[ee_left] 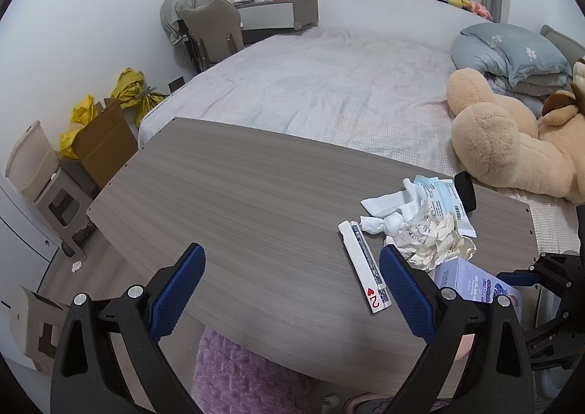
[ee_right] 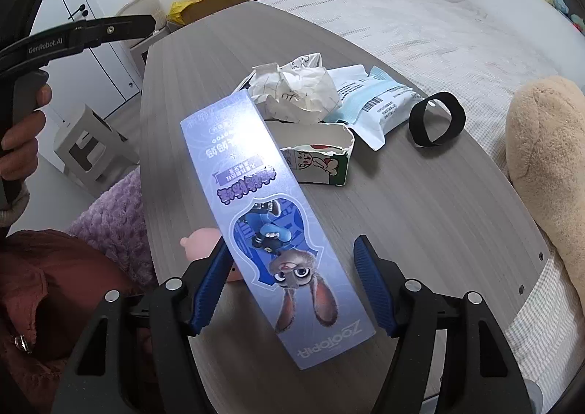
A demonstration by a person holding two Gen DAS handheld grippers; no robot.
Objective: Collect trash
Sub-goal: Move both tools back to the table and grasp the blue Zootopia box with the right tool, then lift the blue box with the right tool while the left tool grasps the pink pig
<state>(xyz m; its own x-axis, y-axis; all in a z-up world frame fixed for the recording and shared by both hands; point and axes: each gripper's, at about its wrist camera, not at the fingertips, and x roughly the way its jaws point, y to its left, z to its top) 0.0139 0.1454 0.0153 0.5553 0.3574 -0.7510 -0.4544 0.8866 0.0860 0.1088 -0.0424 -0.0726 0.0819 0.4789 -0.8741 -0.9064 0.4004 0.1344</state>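
Note:
Trash lies on a grey wooden board (ee_left: 234, 194) laid over the bed. In the right wrist view a long purple Zootopia box (ee_right: 270, 224) lies between the open fingers of my right gripper (ee_right: 292, 289), not clamped. Beyond it are a torn green-and-white carton (ee_right: 321, 154), crumpled paper (ee_right: 296, 88), a blue-white wipes packet (ee_right: 369, 99) and a black band (ee_right: 437, 118). My left gripper (ee_left: 292, 289) is open and empty above the board's near edge. A playing-card box (ee_left: 362, 260), white tissue (ee_left: 384, 209) and crumpled paper (ee_left: 435, 235) lie to its right.
A big tan plush bear (ee_left: 512, 143) lies on the bed at the board's right end. Pillows (ee_left: 512, 48) sit behind it. A cardboard box with yellow bags (ee_left: 106, 136) and plastic drawers (ee_left: 40, 173) stand on the floor at left. A purple fluffy cushion (ee_left: 241, 373) is below the board.

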